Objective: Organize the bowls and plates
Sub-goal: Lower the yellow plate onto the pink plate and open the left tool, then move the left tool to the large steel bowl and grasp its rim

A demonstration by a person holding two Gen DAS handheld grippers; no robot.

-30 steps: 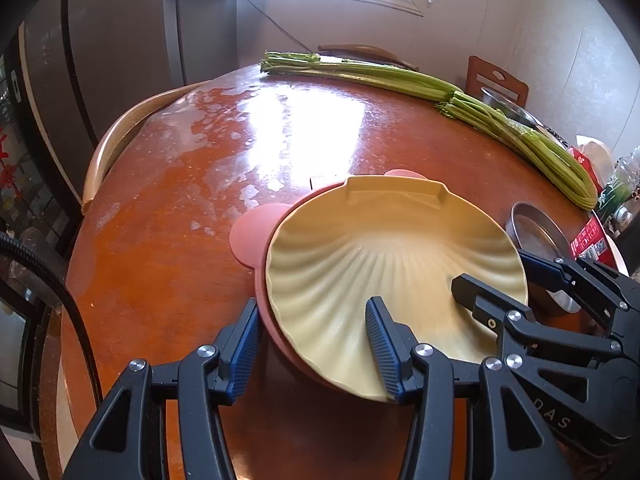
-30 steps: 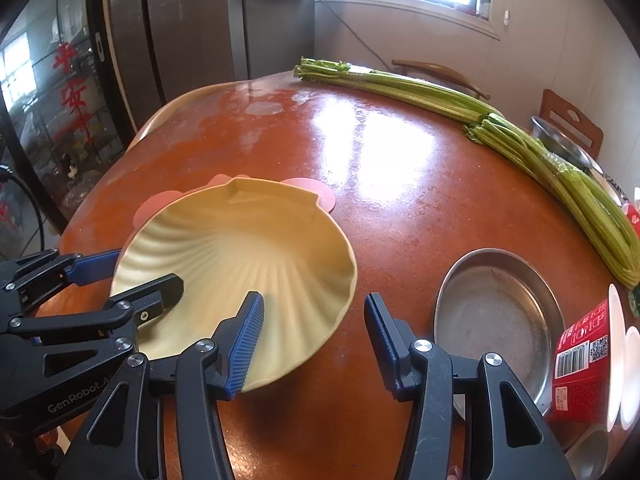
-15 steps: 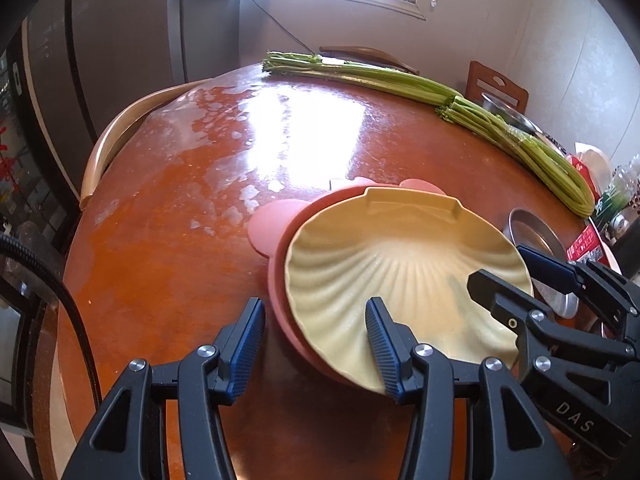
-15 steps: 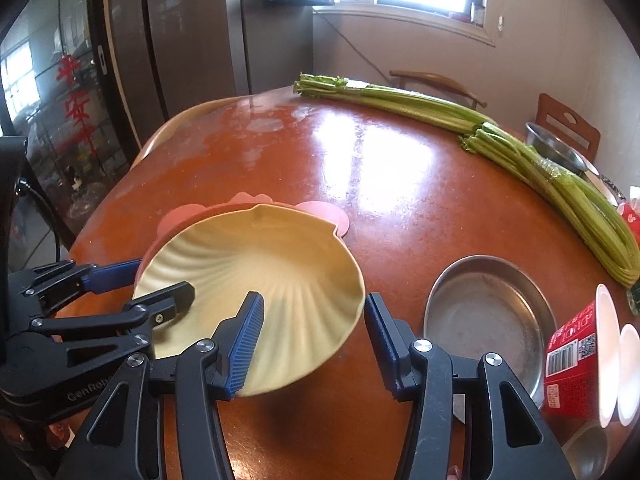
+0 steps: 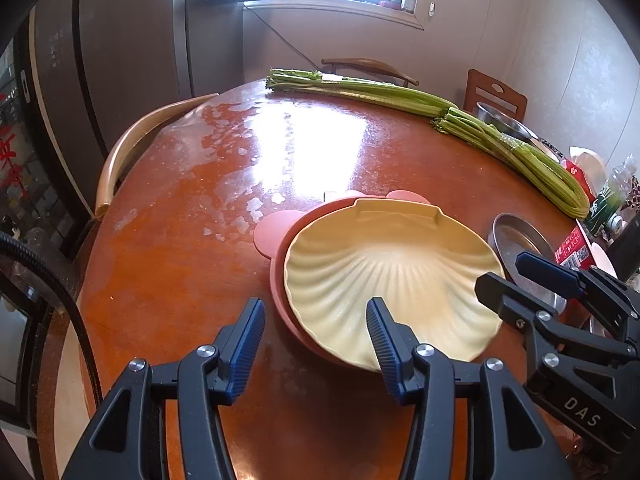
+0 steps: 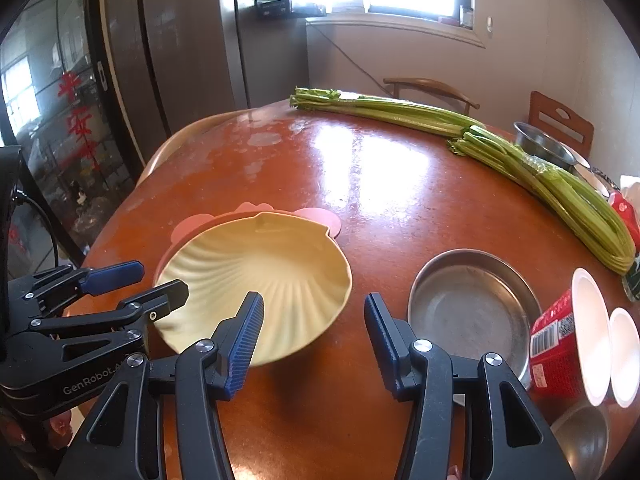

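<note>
A yellow shell-shaped plate [image 5: 396, 276] [image 6: 256, 272] rests on a pink plate with round ears [image 5: 276, 236] [image 6: 320, 216] on the round brown table [image 5: 192, 240]. A shallow metal dish [image 6: 468, 304] [image 5: 520, 240] lies to its right. My left gripper [image 5: 316, 344] is open and empty, near the plates' front left edge. My right gripper [image 6: 314, 336] is open and empty, over the table between the yellow plate and the metal dish. Each gripper shows in the other's view, the right [image 5: 520, 284] and the left [image 6: 152, 284].
Two long bundles of green stalks [image 5: 500, 144] [image 6: 560, 184] lie along the table's far and right side. A red noodle cup [image 6: 560, 336] and a white cup [image 6: 624, 352] stand at the right edge. A metal bowl [image 6: 544, 144] sits far right. Chairs ring the table.
Both grippers have drawn back and up from the yellow plate, which now looks smaller and farther. The plates lie where they were.
</note>
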